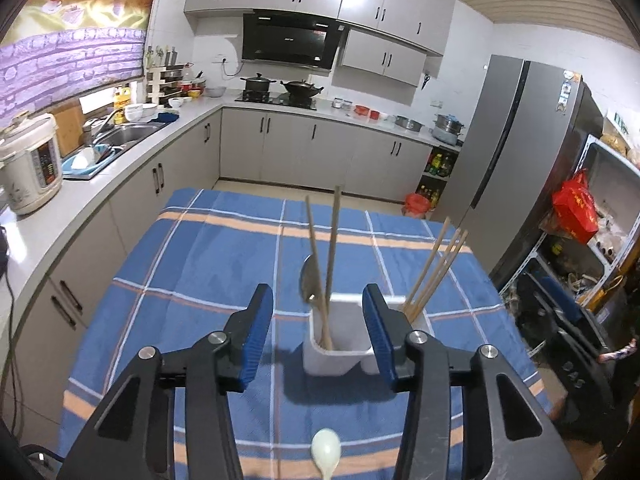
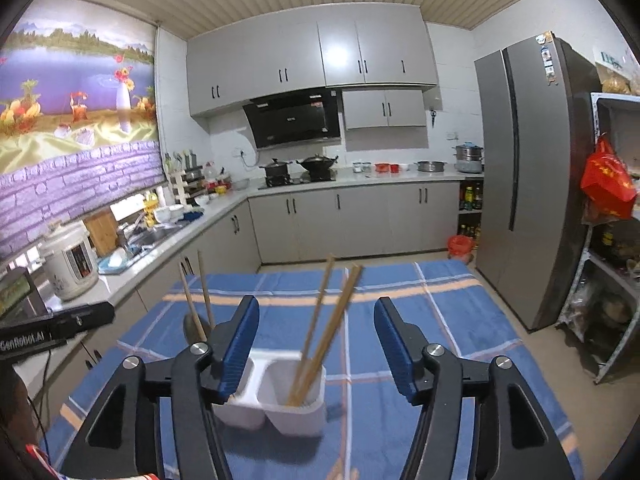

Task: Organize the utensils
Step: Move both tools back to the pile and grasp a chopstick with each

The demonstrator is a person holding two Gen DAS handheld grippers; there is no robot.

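Blue-padded left gripper (image 1: 318,336) stands parted, nothing clasped; the white plastic two-compartment utensil holder (image 1: 340,354) sits on the blue plaid tablecloth (image 1: 180,264) just beyond its fingertips. Its left compartment holds a metal spoon (image 1: 310,286) and two wooden chopsticks (image 1: 332,248). Right gripper (image 2: 316,344) is likewise released and empty, with the bundle of wooden chopsticks (image 2: 320,332) upright in the right compartment between and beyond its fingers. A white spoon (image 1: 326,452) lies on the cloth below the left gripper.

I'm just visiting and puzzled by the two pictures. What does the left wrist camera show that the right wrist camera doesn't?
Only the left wrist view shows a white spoon lying on the cloth near the camera. Only the right wrist view shows a black device at its left edge. Both show the white two-compartment holder with chopsticks and a metal spoon on the blue checked tablecloth, each seen between open jaws.
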